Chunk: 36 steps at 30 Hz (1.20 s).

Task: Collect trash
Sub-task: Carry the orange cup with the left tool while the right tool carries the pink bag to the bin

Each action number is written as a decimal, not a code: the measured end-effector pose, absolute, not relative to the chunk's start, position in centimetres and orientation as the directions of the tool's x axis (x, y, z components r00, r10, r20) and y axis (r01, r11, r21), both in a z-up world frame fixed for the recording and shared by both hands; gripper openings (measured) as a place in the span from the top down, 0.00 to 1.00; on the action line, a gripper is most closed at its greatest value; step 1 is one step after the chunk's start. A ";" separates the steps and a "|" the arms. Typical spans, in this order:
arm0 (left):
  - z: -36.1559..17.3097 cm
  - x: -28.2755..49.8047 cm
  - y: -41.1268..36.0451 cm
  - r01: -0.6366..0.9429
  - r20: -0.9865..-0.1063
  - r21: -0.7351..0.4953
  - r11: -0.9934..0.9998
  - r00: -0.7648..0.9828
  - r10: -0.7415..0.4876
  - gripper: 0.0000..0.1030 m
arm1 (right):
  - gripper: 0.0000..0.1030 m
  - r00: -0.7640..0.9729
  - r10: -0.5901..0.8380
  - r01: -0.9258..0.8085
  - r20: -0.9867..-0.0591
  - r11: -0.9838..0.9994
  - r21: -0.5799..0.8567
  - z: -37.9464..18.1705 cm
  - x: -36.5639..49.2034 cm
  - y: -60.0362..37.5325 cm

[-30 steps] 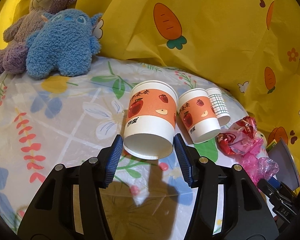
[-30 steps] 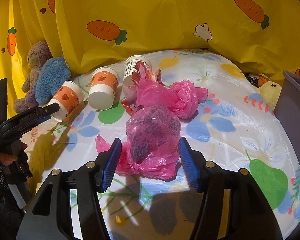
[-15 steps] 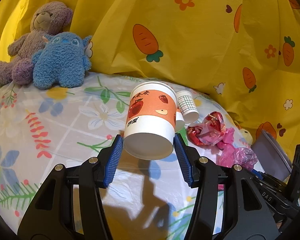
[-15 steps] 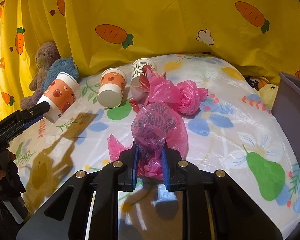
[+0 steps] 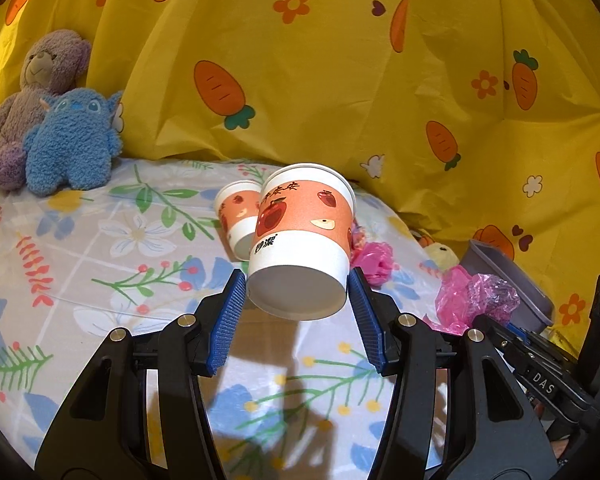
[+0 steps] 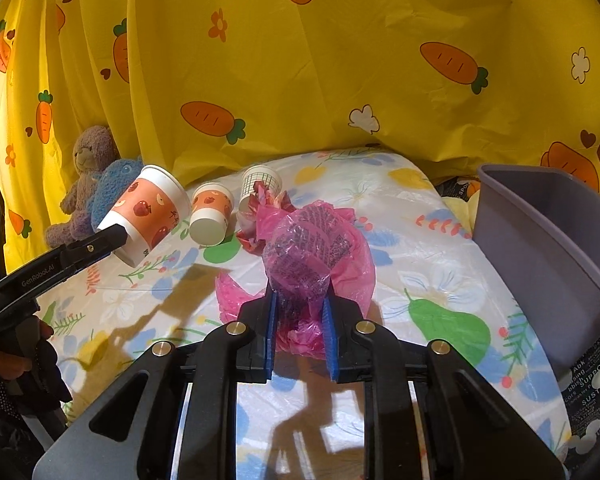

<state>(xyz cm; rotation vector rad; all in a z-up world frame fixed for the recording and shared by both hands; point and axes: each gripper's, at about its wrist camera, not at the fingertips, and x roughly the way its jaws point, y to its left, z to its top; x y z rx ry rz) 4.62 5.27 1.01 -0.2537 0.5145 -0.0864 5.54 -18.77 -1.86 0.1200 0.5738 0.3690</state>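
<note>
My left gripper (image 5: 296, 312) is shut on a large orange-and-white paper cup (image 5: 300, 240) and holds it above the table; it also shows in the right wrist view (image 6: 144, 216). My right gripper (image 6: 300, 332) is shut on a crumpled pink plastic bag (image 6: 312, 256), lifted off the cloth; the bag shows in the left wrist view (image 5: 476, 292) too. A smaller orange cup (image 6: 210, 220) and a checked white cup (image 6: 258, 188) lie on the table. Red and pink wrappers (image 6: 260, 216) lie behind the bag.
A grey bin (image 6: 548, 240) stands at the table's right edge, also in the left wrist view (image 5: 508, 280). A blue plush (image 5: 72, 144) and a purple bear (image 5: 32, 88) sit at the back left. A yellow carrot curtain (image 5: 340, 60) hangs behind the flowered tablecloth (image 5: 100, 260).
My left gripper has lifted the large cup and swung right. My right gripper closed on the pink bag and raised it.
</note>
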 end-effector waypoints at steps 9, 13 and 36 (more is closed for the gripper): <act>4.2 5.8 -3.6 0.188 -0.428 -0.223 0.956 0.863 -0.269 0.49 | 0.80 0.874 0.241 -0.182 -0.421 0.967 0.176 1.8 4.4 -24.7; 5.5 6.9 -8.1 0.271 -0.412 -0.216 0.938 0.846 -0.340 0.49 | 0.80 0.917 0.137 -0.086 -0.376 0.985 0.149 3.3 4.4 -28.1; 3.7 14.6 -22.7 0.480 -0.487 -0.235 0.845 0.695 -0.530 0.49 | 0.80 0.889 -0.144 0.219 -0.435 0.968 0.126 1.4 7.7 -39.2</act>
